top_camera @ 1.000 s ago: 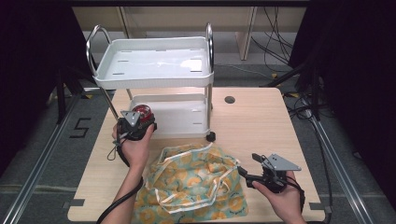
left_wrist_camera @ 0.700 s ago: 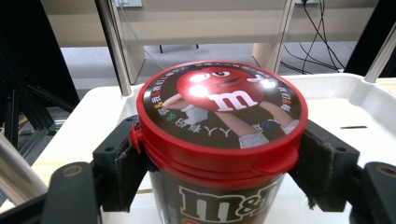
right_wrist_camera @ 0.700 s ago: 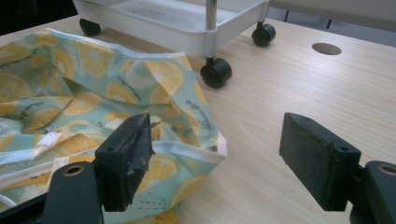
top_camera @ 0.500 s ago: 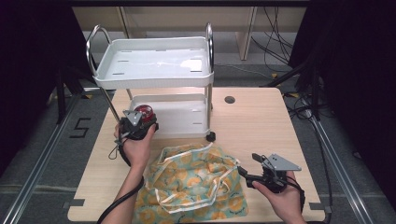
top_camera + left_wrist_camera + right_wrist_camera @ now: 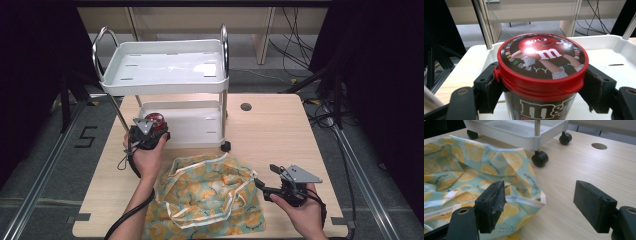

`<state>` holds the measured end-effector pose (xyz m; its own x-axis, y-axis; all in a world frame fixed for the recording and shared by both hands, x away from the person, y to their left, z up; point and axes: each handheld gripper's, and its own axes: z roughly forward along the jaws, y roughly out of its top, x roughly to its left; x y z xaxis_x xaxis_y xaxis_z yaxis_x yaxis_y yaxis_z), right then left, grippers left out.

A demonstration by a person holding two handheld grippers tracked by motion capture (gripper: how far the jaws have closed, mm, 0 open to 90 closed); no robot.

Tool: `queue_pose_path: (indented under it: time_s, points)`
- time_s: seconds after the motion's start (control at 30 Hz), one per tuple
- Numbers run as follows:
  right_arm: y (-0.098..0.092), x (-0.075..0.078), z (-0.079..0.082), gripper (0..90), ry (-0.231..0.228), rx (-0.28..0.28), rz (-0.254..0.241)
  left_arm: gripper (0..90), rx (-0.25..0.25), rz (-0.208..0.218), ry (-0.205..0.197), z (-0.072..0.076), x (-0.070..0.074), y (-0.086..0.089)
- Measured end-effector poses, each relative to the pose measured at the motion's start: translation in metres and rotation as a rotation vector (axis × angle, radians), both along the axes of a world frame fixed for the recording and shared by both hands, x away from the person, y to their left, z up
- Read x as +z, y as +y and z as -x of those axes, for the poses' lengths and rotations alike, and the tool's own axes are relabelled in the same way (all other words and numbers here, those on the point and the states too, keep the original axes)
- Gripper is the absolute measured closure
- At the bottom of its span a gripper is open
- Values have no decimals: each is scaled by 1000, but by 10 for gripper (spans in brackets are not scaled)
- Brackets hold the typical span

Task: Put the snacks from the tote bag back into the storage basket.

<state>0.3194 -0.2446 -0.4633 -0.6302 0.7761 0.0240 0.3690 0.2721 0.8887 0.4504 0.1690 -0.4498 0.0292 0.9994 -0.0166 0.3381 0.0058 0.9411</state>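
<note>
My left gripper (image 5: 152,131) is shut on an M&M's tub (image 5: 541,72) with a red lid, its pads pressing both sides just under the rim. The tub (image 5: 155,121) hangs over the left end of the white cart's lower shelf (image 5: 192,125). A lemon-print cloth bag (image 5: 210,192) lies crumpled on the table in front of the cart. My right gripper (image 5: 265,176) stands open at the bag's right edge, low over the wood. In the right gripper view the bag's hem (image 5: 524,200) lies beside the left pad (image 5: 492,203), and nothing sits between the jaws.
The two-tier white cart (image 5: 165,67) on black casters (image 5: 540,158) stands at the back of the wooden table (image 5: 280,135). A round cable hole (image 5: 245,106) is right of it. Cables trail on the floor behind.
</note>
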Motion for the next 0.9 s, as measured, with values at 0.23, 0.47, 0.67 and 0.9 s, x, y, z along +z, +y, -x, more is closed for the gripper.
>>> queue_pose_path:
  time_s: [0.23,0.47,0.67,0.9]
  points:
    - [0,-1,-1,264,-7,4,2,253,0,-11,13,-2,-2,0]
    - [1,-1,0,264,-2,2,-8,252,0,-10,18,-4,-4,0]
    - [0,-1,0,264,-7,0,-5,252,2,20,13,-5,-7,-1]
    - [1,-1,0,264,0,0,-5,251,-7,5,30,-6,-11,-2]
